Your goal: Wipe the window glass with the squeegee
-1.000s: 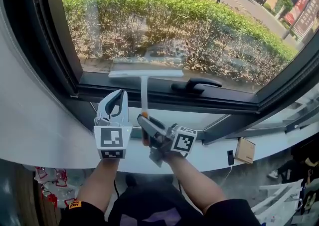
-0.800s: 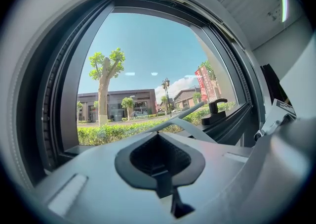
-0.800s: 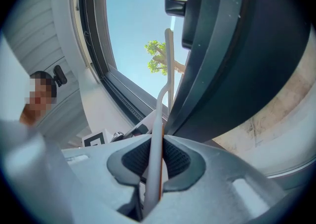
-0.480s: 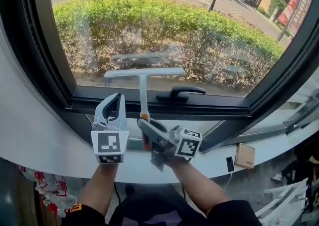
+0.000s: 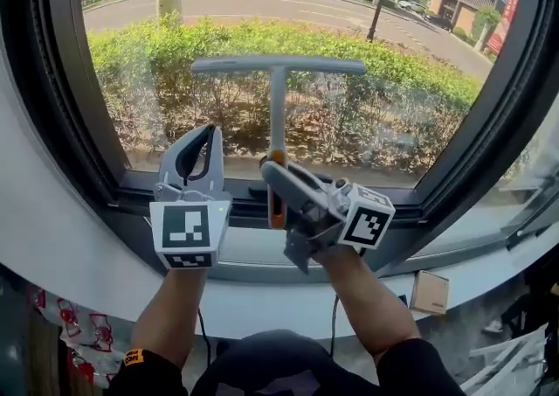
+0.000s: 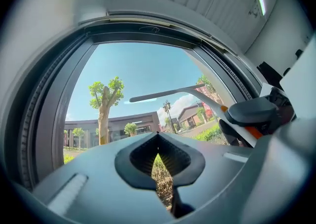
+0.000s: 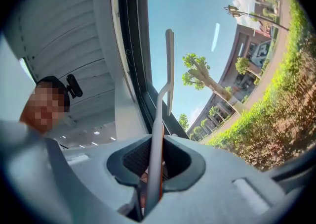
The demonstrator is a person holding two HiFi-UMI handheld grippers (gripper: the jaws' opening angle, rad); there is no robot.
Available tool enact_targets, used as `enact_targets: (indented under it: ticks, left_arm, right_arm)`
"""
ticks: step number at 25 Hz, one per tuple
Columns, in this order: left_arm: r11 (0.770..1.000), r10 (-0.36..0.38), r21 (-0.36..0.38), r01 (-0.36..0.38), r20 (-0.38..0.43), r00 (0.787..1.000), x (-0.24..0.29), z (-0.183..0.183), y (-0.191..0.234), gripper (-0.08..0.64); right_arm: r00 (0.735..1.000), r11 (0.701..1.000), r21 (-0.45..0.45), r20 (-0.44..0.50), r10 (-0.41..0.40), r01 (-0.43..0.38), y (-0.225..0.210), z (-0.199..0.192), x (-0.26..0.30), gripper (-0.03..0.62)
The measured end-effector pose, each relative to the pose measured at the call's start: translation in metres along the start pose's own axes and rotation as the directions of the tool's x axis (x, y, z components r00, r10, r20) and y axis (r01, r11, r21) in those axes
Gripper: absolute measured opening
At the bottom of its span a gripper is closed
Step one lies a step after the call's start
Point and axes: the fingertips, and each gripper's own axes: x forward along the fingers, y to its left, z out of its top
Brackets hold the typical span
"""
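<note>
A T-shaped squeegee with a pale handle (image 5: 278,119) stands upright against the window glass (image 5: 410,97), its blade (image 5: 278,64) level across the middle of the pane. My right gripper (image 5: 271,169) is shut on the orange-trimmed lower end of the handle. The right gripper view shows that handle (image 7: 159,139) running up between the jaws. My left gripper (image 5: 208,132) is held just left of the handle, shut, with nothing in it. In the left gripper view its tips (image 6: 158,136) meet, and the blade (image 6: 158,93) and the right gripper show to the right.
A dark window frame (image 5: 48,97) surrounds the pane above a pale sill (image 5: 244,250). Outside are a hedge (image 5: 384,79) and a road. Below the sill are a cardboard box (image 5: 429,291) at right and red-and-white packets (image 5: 63,333) at left.
The right gripper has lifted the squeegee up the glass, from just above the bottom frame to mid-pane. The left gripper has risen alongside it.
</note>
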Motion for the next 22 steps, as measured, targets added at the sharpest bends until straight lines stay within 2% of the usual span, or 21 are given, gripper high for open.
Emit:
enact_targets:
  ticks: [5,9,15,22]
  left_arm:
    - [1.0,0.017,0.013,-0.018,0.077,0.997,0.016,0.049,-0.004,0.015]
    - [0.999,0.035,0.021,-0.038,0.115,0.993,0.019,0.07,-0.006,0.015]
    - [0.999,0.045,0.019,-0.047,0.105,0.994,0.017,0.069,-0.019,0.015]
    - [0.999,0.035,-0.002,-0.035,0.054,0.998,0.012,0.047,-0.046,0.015]
  right_arm:
    - [0.999,0.998,-0.031,0.009,0.048,-0.048,0.008,0.039,0.002,0.046]
    - [0.997,0.997,0.018,0.016,0.078,-0.078,0.006,0.049,0.001,0.046]
    - [0.997,0.996,0.04,0.012,0.078,-0.079,0.005,0.048,-0.015,0.046]
    - [0.999,0.997,0.064,0.001,0.04,-0.04,-0.001,0.038,-0.042,0.046]
